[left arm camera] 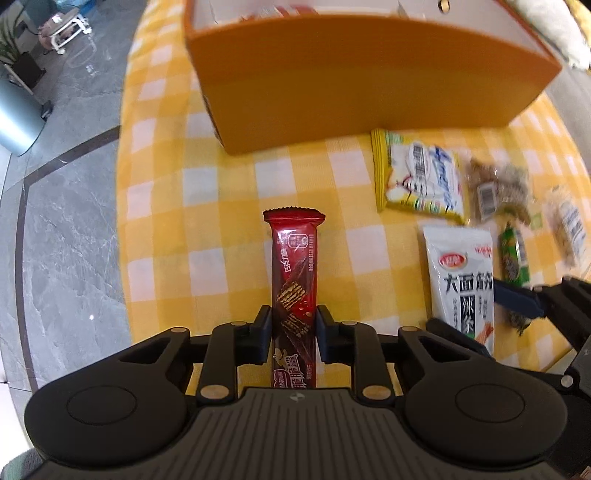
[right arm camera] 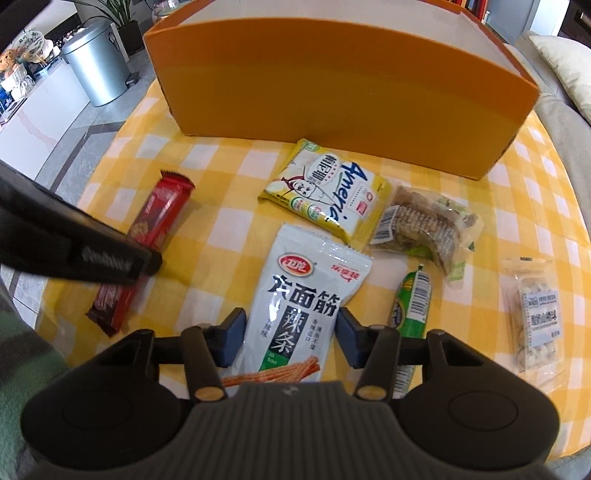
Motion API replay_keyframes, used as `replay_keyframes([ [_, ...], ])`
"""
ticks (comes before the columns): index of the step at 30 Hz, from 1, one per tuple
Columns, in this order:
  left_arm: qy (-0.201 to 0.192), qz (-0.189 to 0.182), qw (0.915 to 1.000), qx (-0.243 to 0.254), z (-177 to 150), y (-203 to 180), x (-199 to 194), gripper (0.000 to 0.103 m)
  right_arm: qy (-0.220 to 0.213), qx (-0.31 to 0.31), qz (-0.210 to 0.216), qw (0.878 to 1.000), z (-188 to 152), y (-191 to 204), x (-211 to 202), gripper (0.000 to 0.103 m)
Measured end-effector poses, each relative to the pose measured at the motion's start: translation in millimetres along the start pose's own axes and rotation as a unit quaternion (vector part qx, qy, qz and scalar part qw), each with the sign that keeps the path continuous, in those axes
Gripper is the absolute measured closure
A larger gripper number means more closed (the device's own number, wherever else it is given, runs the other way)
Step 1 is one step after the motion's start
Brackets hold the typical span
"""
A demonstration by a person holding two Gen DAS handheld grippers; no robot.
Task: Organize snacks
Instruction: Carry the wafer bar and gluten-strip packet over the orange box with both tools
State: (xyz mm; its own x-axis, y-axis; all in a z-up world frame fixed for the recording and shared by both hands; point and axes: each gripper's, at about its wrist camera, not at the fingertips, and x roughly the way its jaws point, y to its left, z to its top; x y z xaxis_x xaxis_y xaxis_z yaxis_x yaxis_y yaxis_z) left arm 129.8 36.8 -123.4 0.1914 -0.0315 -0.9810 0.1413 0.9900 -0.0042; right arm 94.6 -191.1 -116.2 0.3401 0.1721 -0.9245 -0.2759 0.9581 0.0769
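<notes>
A red wafer bar [left arm camera: 293, 280] lies on the yellow checked tablecloth [left arm camera: 207, 221]. My left gripper [left arm camera: 293, 330] is shut on the bar, its pads against both long sides. In the right wrist view the bar [right arm camera: 147, 240] lies under the left gripper's fingers [right arm camera: 110, 254]. My right gripper [right arm camera: 291, 338] is open, its jaws either side of a white spicy-strip pouch [right arm camera: 303, 291], not pressing it. The orange box [right arm camera: 332, 96] stands behind, open at the top, with some packets inside [left arm camera: 280, 11].
A yellow Ameris packet [right arm camera: 328, 188], a clear corn snack bag [right arm camera: 424, 225], a green sausage stick [right arm camera: 412, 302] and a clear nut pack [right arm camera: 535, 314] lie to the right. The table edge drops to grey floor [left arm camera: 66, 221] on the left. A metal bin [right arm camera: 98, 62] stands beyond.
</notes>
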Motion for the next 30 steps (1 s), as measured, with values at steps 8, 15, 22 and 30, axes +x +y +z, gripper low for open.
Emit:
replay_keyframes([
  [8, -0.034, -0.028, 0.9986, -0.03, -3.6, 2.4, -25.7, 0.077, -0.029, 0.002, 0.011, 1.0, -3.2, -9.9, -28.6, 0.053],
  [15, -0.077, -0.046, 0.9958, -0.018, 3.5, -13.1, -61.9, 0.077, -0.061, 0.009, 0.017, 0.998, 2.0, -27.7, -62.1, 0.053],
  [22, -0.128, -0.06, 0.9899, 0.011, 17.2, -35.3, -101.0, 0.077, -0.096, 0.014, 0.016, 0.995, 12.2, -50.2, -97.1, 0.053],
  [30, -0.169, -0.064, 0.9826, 0.044, 42.8, -58.6, -128.2, 0.077, -0.123, 0.012, 0.012, 0.992, 27.8, -74.3, -128.5, 0.053],
])
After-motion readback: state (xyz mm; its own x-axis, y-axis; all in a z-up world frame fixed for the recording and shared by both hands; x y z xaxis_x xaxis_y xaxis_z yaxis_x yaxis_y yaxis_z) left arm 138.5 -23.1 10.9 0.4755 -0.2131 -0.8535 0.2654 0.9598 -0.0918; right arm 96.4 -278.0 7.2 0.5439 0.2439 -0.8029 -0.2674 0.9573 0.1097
